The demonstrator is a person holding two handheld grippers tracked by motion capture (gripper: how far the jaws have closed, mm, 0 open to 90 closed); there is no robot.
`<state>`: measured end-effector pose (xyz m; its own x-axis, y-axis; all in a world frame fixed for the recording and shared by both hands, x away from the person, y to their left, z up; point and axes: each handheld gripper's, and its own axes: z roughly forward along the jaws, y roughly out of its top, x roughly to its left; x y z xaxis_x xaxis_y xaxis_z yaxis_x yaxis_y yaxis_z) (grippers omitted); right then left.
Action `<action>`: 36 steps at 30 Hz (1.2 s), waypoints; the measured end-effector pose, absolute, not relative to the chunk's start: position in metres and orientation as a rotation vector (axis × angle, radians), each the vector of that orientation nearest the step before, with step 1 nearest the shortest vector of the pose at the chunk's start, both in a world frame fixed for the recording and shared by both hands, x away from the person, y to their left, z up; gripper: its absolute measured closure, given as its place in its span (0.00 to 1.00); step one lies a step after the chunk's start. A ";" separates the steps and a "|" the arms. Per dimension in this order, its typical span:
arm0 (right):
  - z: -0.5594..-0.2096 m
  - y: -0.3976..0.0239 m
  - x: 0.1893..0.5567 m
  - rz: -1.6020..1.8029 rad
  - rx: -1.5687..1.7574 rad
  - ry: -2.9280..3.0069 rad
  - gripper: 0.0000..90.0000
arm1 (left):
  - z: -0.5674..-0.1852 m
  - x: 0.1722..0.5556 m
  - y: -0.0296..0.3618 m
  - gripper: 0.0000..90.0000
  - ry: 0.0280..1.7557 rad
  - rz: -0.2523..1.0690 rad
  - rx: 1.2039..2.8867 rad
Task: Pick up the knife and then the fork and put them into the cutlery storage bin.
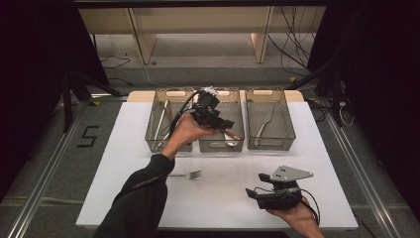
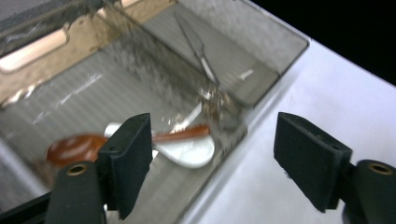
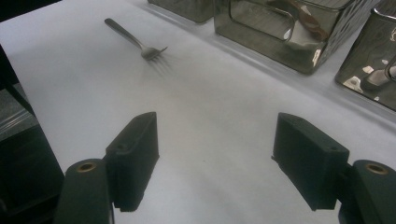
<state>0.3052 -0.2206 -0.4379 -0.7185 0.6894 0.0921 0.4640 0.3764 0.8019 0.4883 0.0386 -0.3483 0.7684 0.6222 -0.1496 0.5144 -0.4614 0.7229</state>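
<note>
While the left tool (image 1: 225, 122) hovers over the middle bin (image 1: 221, 145), jaws wide with nothing between | its own view shows a brown spoon (image 2: 77, 146) and white spoon (image 2: 187, 151) inside | right tool (image 1: 263, 184) agape, empty, low over the counter (image 1: 223, 198) | fork (image 3: 135, 41) lies apart on the counter | knife (image 1: 264, 125) in right bin (image 1: 270, 144)

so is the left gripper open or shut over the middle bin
Open. The left gripper has its black jaws wide apart with nothing between them, above the middle bin.
</note>
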 end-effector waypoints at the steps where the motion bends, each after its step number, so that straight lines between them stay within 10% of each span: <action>1: -0.438 -0.221 0.305 1.257 1.027 2.383 0.35 | -0.350 0.485 0.045 0.30 0.842 0.167 2.170; 36: -0.439 -0.218 0.305 1.246 1.025 2.391 0.35 | -0.440 0.431 0.157 0.38 0.874 0.166 2.642</action>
